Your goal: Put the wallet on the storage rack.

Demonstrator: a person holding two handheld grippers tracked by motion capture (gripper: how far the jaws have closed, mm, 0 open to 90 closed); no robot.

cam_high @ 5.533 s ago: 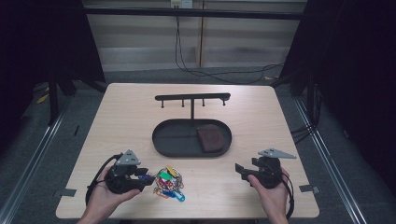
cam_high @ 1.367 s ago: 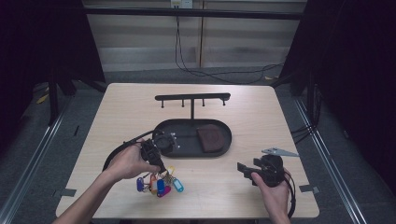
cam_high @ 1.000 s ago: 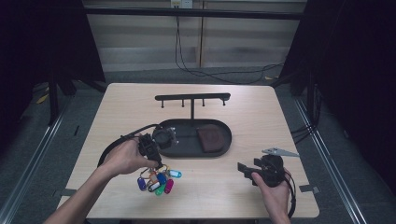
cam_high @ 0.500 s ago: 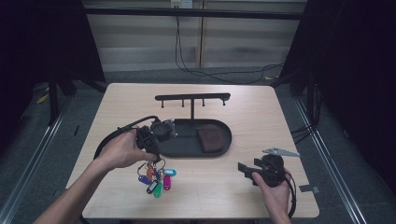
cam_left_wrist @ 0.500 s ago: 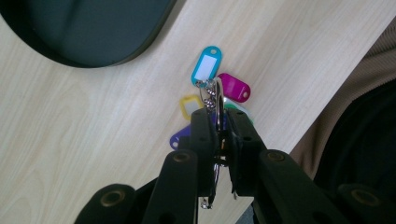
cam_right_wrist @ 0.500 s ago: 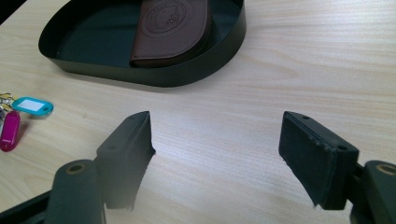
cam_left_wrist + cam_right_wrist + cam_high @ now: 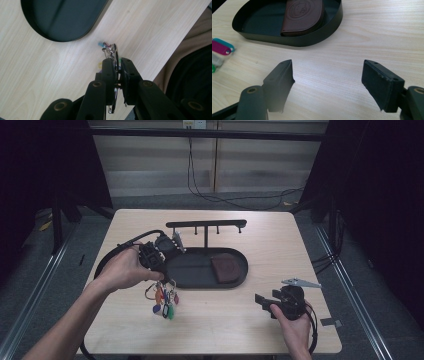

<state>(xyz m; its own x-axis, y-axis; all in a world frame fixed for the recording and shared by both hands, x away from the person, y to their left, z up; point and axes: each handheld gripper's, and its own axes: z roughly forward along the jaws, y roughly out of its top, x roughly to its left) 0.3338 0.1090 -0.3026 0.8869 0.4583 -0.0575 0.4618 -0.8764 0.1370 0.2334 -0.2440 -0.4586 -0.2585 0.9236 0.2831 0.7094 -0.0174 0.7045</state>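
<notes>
On the table (image 7: 240,320) an oval tray (image 7: 200,275) lies near the middle, and a wallet (image 7: 226,269) lies in its right end. Behind the tray stands a rack with hooks (image 7: 206,225). The left gripper (image 7: 159,270) is above the tray's left end, and a bunch of keys (image 7: 164,301) hangs from it, in front of the tray. The right gripper (image 7: 261,301) is near the front right part of the table, well apart from the tray.

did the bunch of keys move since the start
Yes. The bunch of keys, clamped in the left gripper, has left its spot near the table's front edge and now hangs closer to the black tray, by its left end.
</notes>
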